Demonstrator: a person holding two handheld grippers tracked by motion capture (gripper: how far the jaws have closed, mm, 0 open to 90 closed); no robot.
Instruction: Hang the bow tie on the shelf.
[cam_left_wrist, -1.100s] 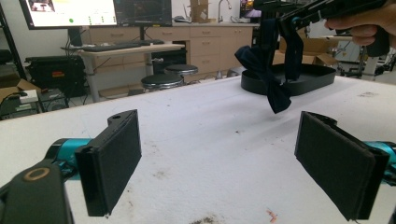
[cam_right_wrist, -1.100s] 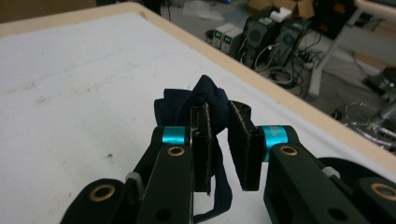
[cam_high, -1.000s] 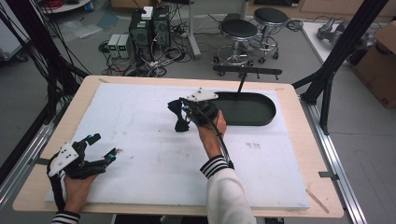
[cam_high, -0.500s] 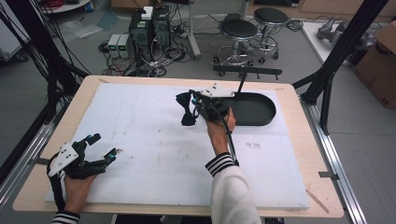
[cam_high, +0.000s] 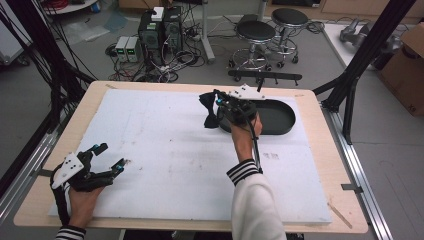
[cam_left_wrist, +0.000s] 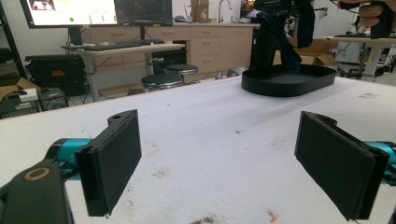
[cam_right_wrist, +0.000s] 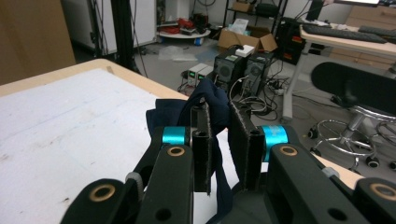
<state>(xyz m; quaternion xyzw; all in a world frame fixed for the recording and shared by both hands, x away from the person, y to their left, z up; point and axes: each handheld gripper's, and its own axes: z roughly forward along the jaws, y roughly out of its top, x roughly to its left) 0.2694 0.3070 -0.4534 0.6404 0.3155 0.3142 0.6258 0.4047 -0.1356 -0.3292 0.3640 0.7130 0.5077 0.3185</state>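
Note:
A dark navy cloth (cam_high: 208, 109) hangs from my right gripper (cam_high: 220, 102), which is shut on it above the left end of the black oval tray (cam_high: 286, 120). In the right gripper view the cloth (cam_right_wrist: 164, 117) bunches over the jaw tips of that gripper (cam_right_wrist: 219, 116) and a strip hangs down between the pads. My left gripper (cam_high: 112, 156) rests open at the near left of the white table mat. In the left gripper view its pads (cam_left_wrist: 114, 163) stand wide apart with nothing between them, and the cloth (cam_left_wrist: 282, 42) dangles over the tray (cam_left_wrist: 289, 83) far off.
The white mat (cam_high: 165, 150) covers most of the wooden table (cam_high: 320, 225). Black frame posts (cam_high: 360, 65) stand at the table's far corners. Stools (cam_high: 260, 35) and computer boxes (cam_high: 160, 30) sit on the floor beyond the far edge.
My right gripper has carried the cloth to the right, from over the mat to the tray's left end, and slightly up. The left gripper has stayed in place.

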